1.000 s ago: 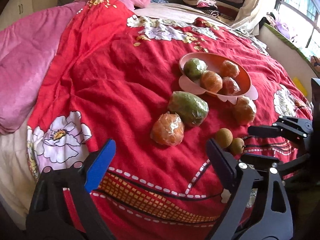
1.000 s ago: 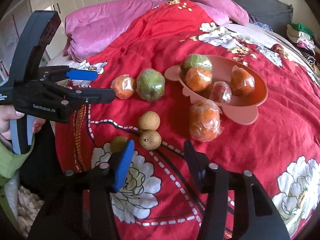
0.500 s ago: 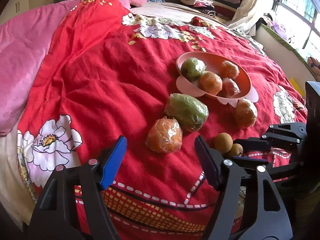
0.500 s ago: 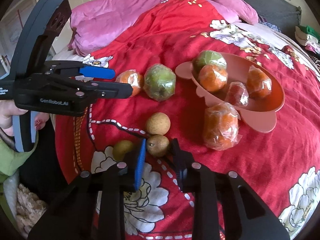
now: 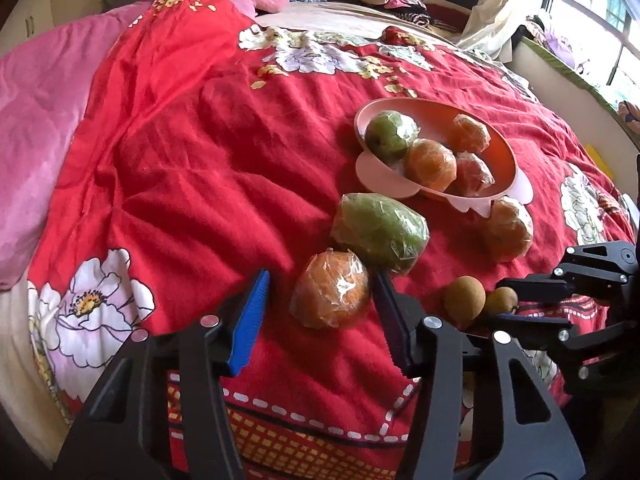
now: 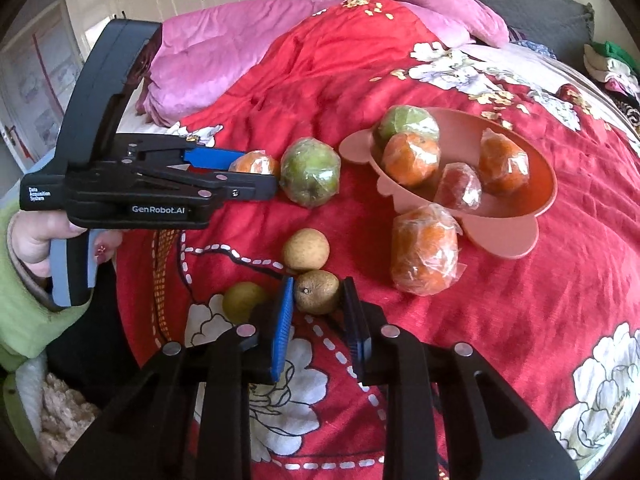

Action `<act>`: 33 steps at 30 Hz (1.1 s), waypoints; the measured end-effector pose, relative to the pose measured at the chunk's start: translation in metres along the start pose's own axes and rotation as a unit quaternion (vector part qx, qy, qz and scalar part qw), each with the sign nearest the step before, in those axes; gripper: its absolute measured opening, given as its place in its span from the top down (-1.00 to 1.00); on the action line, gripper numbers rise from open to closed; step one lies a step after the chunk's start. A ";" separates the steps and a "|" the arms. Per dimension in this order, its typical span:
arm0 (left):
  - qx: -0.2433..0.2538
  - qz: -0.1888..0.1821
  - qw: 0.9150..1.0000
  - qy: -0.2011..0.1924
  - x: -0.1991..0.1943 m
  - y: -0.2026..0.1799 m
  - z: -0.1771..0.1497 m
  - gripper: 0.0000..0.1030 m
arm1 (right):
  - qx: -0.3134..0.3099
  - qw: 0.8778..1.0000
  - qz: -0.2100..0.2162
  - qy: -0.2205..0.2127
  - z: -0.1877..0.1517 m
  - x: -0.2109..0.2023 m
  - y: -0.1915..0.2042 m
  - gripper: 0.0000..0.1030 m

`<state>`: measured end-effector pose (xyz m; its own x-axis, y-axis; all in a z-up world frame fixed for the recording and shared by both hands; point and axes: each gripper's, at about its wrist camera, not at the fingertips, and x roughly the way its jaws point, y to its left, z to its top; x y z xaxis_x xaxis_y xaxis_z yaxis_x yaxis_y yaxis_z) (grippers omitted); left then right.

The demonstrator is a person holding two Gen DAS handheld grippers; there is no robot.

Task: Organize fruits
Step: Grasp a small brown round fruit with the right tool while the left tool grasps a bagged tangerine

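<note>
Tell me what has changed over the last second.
The right tongs advanced and narrowed around a small brown fruit. The left tongs moved forward to straddle a wrapped orange, still open. The bowl and other fruit stayed put.

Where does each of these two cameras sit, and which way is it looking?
Left wrist view: rides the left gripper, facing along its open fingers at a plastic-wrapped orange on the red flowered quilt.
Right wrist view: rides the right gripper, facing a small brown round fruit between its fingers; the person's left hand shows.
Shared: the pink fruit bowl, and each other's gripper.
</note>
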<state>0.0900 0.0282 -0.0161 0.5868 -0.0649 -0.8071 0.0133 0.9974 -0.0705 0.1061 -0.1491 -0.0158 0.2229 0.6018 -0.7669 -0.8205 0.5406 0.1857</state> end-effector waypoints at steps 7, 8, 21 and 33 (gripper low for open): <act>-0.001 -0.011 1.000 -0.001 -0.001 0.002 0.002 0.35 | 0.007 1.000 0.000 -0.013 0.000 -0.009 -0.002 0.55; -0.002 -0.013 1.000 -0.002 -0.002 0.003 0.002 0.36 | 0.008 1.000 0.000 -0.015 0.000 -0.010 -0.002 0.55; -0.026 -0.040 0.999 -0.016 -0.026 0.011 0.002 0.44 | 0.011 0.999 0.001 -0.030 0.003 -0.019 -0.003 0.55; 0.005 -0.027 1.000 0.015 -0.006 -0.001 -0.008 0.40 | 0.013 0.999 0.001 -0.031 0.004 -0.019 -0.005 0.55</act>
<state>0.0797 0.0269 -0.0160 0.5610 -0.1187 -0.8193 0.0517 0.9928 -0.1084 0.1075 -0.1613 0.0004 0.2531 0.6376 -0.7276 -0.8077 0.5532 0.2038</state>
